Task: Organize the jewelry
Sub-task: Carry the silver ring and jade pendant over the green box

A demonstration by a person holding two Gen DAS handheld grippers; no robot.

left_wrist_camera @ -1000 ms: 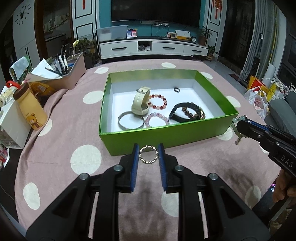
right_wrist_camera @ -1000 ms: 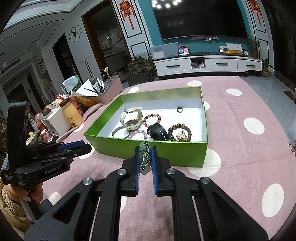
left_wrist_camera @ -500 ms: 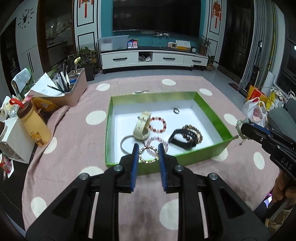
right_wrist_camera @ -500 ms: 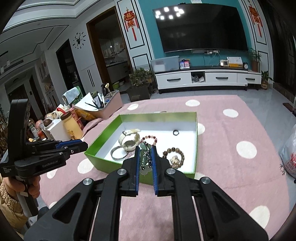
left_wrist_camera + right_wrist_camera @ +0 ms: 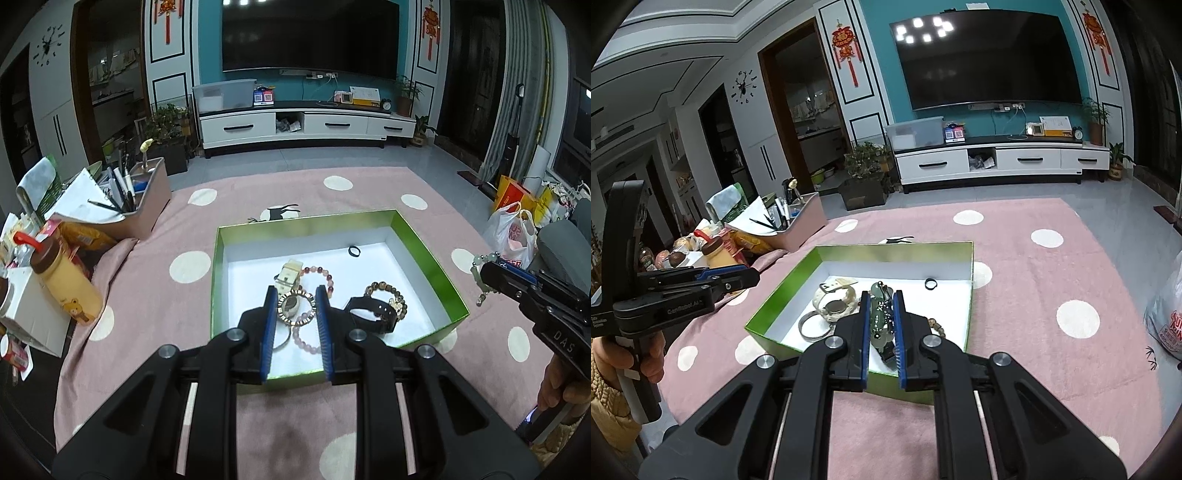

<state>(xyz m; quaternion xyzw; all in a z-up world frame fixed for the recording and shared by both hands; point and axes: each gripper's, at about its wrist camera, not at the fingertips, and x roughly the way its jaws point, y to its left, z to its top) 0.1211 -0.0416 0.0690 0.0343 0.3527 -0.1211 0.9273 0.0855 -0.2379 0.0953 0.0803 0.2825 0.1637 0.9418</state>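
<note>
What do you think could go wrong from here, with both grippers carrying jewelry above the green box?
The left gripper pinches the gold ring-shaped bangle only by its rim, so it might slip or twist out early. The jade bead chain in the right gripper dangles loosely and could snag the box wall. Dropped pieces may land on the watch or bead bracelets and tangle.

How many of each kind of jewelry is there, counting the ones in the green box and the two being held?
Bead bracelets: 3 (red bracelet, pale pink bracelet, brown bracelet)
Wrist straps: 2 (cream watch, black band)
Hoops: 2 (silver bangle, gold hoop, held)
Rings: 1 (black ring)
Bead strings: 1 (jade string, held)
Total: 9
</note>
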